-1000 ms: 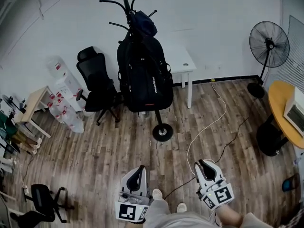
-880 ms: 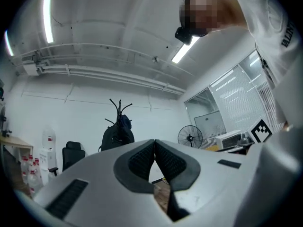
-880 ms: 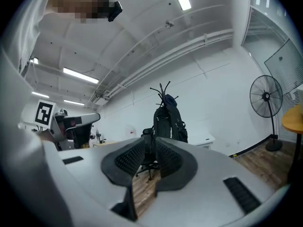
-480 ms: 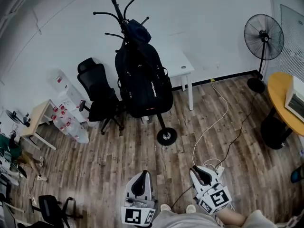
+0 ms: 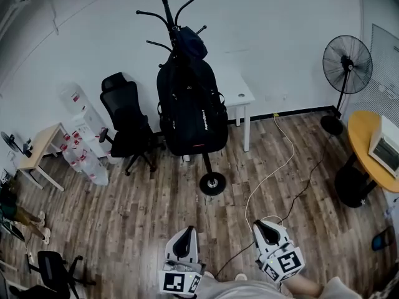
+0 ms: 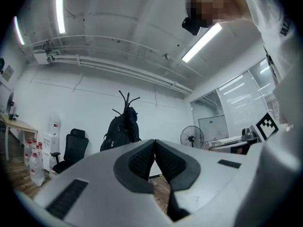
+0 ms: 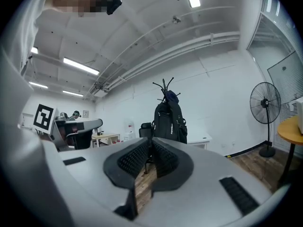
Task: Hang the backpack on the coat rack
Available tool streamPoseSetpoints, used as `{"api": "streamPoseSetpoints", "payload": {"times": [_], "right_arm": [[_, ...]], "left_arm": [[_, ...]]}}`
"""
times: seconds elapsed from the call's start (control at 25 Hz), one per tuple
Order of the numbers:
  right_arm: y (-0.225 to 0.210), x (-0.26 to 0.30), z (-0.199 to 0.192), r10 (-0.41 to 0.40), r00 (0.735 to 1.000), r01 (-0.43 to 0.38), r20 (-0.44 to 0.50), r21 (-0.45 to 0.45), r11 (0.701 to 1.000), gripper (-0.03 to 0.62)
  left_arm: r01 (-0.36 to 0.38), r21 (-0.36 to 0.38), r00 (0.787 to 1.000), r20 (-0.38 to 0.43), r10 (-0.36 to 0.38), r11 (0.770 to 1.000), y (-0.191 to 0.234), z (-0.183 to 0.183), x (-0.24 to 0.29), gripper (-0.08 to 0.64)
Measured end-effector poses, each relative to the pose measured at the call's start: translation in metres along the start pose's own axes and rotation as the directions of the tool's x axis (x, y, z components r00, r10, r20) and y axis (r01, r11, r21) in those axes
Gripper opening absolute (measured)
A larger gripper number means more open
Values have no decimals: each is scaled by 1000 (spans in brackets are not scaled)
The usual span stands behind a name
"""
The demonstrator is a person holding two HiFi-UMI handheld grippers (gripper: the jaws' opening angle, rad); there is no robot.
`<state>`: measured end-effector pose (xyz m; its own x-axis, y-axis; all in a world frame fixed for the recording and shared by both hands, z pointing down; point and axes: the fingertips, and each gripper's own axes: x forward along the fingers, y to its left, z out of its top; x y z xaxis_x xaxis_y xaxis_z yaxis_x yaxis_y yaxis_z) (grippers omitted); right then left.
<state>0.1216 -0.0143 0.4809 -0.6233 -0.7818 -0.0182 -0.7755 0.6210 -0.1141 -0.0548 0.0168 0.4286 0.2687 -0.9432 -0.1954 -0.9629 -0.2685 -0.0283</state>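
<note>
Lower than before, the left gripper (image 5: 184,244) and right gripper (image 5: 267,232) are held pressed together and empty. The big black fabric backpack (image 5: 192,108) is already hung on the black metal coat rack (image 5: 166,8), so only retreat is judged needed.

The right gripper (image 5: 260,224) now sits lower and closer to the left gripper (image 5: 186,232), which has also sunk slightly.

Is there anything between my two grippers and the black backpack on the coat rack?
Nothing stands between them. The black backpack already hangs on the black coat rack; only bare wooden floor and a white cable near the right gripper lie there.
</note>
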Motion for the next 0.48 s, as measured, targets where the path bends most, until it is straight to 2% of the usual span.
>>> {"api": "streamPoseSetpoints", "payload": {"times": [0.28, 0.48], "right_arm": [[0, -2, 1, 16, 1000, -16, -5, -3, 1000, 28], [-3, -5, -3, 0, 1000, -1, -24, -33, 999, 15]], "left_arm": [[-29, -16, 998, -49, 28, 999, 0, -10, 5, 9], [-31, -10, 998, -53, 30, 999, -4, -10, 4, 9]]}}
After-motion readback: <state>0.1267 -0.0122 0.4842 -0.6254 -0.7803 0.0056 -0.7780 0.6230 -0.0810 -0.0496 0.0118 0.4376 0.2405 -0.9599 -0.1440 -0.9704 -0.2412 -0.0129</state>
